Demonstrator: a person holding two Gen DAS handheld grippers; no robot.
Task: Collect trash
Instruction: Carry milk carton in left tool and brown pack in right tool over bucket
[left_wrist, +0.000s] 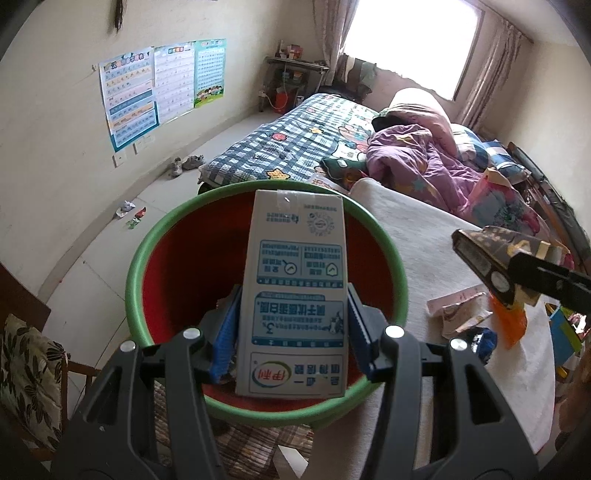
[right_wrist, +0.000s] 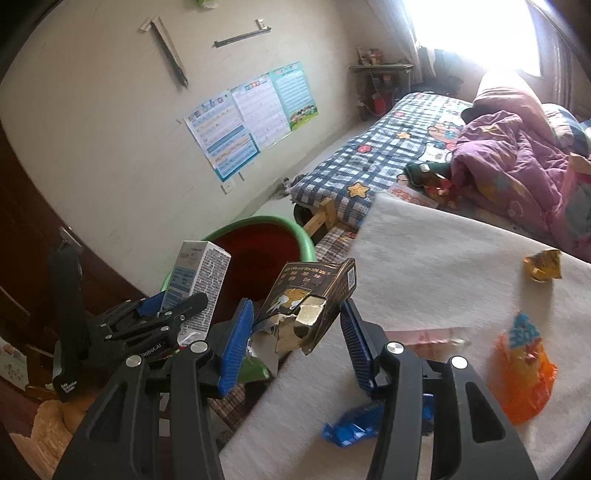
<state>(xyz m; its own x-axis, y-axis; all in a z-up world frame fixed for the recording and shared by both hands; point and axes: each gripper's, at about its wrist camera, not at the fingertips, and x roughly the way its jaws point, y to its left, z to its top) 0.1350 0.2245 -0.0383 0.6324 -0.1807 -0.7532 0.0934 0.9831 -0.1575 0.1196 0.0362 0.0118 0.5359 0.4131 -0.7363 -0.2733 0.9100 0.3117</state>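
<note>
My left gripper (left_wrist: 293, 317) is shut on a white and blue milk carton (left_wrist: 295, 291), held upright over the open red bin with a green rim (left_wrist: 147, 240). My right gripper (right_wrist: 295, 332) is shut on a torn dark brown and gold box (right_wrist: 310, 295), held at the table's left edge beside the bin (right_wrist: 280, 225). The left gripper and its carton (right_wrist: 199, 280) show at the left of the right wrist view. The brown box (left_wrist: 495, 254) shows at the right of the left wrist view.
On the white table (right_wrist: 424, 258) lie an orange wrapper (right_wrist: 524, 376), a blue wrapper (right_wrist: 354, 424), a pink strip (right_wrist: 424, 336) and a yellow wrapper (right_wrist: 543, 264). A bed (left_wrist: 295, 144) with a purple quilt stands behind. Scraps (left_wrist: 131, 214) lie on the floor.
</note>
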